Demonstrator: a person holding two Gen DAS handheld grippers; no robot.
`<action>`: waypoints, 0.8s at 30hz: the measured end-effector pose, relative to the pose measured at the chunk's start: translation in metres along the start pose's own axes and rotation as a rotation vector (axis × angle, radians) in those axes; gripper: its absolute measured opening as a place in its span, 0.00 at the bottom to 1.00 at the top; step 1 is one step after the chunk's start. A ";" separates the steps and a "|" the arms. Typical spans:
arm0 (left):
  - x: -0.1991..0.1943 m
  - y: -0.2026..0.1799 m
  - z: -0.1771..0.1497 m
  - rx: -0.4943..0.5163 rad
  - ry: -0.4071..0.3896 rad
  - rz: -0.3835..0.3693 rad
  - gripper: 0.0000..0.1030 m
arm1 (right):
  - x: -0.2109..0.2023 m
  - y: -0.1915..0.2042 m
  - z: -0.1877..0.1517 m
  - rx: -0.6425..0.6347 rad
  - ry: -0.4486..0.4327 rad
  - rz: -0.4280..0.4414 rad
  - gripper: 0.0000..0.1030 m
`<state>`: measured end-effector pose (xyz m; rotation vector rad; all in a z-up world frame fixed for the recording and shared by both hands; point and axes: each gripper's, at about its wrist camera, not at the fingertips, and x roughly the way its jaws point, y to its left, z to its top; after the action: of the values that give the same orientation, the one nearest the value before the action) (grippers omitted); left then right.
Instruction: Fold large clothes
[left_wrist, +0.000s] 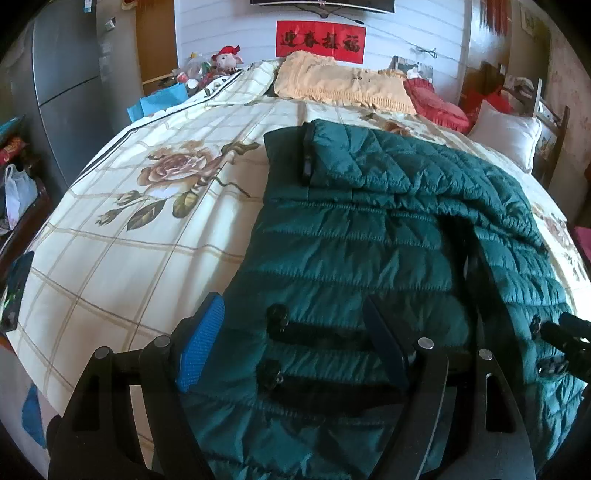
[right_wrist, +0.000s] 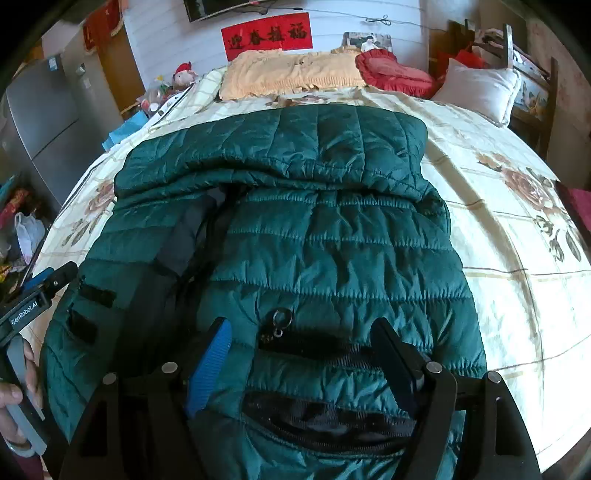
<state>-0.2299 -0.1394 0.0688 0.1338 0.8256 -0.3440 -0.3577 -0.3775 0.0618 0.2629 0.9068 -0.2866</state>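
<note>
A large dark green quilted jacket (left_wrist: 369, 229) lies on the bed, its sleeves folded across the upper body; it also shows in the right wrist view (right_wrist: 314, 236). My left gripper (left_wrist: 291, 317) is open, its jaws wide apart above the jacket's lower left part with black pocket zips. My right gripper (right_wrist: 303, 332) is open too, jaws spread over the jacket's lower right hem and a zip pull (right_wrist: 282, 317). The left gripper also shows at the left edge of the right wrist view (right_wrist: 40, 291). Neither holds cloth.
The bed has a cream floral checked cover (left_wrist: 147, 206). A yellow pillow (left_wrist: 343, 83), a red cushion (left_wrist: 439, 101) and a white pillow (left_wrist: 506, 134) lie at the head. A grey fridge (left_wrist: 62, 88) stands left, with clutter on the floor.
</note>
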 end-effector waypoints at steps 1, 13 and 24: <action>0.000 0.001 -0.001 0.001 0.003 -0.001 0.76 | 0.000 0.000 -0.001 -0.001 0.000 0.001 0.73; -0.010 0.007 -0.015 0.008 0.011 0.012 0.76 | -0.002 0.003 -0.010 -0.020 0.018 0.000 0.73; -0.019 0.033 -0.037 -0.048 0.052 -0.013 0.76 | -0.007 -0.001 -0.024 -0.029 0.034 -0.011 0.74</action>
<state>-0.2559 -0.0948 0.0575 0.0927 0.8864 -0.3342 -0.3794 -0.3692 0.0532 0.2367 0.9456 -0.2794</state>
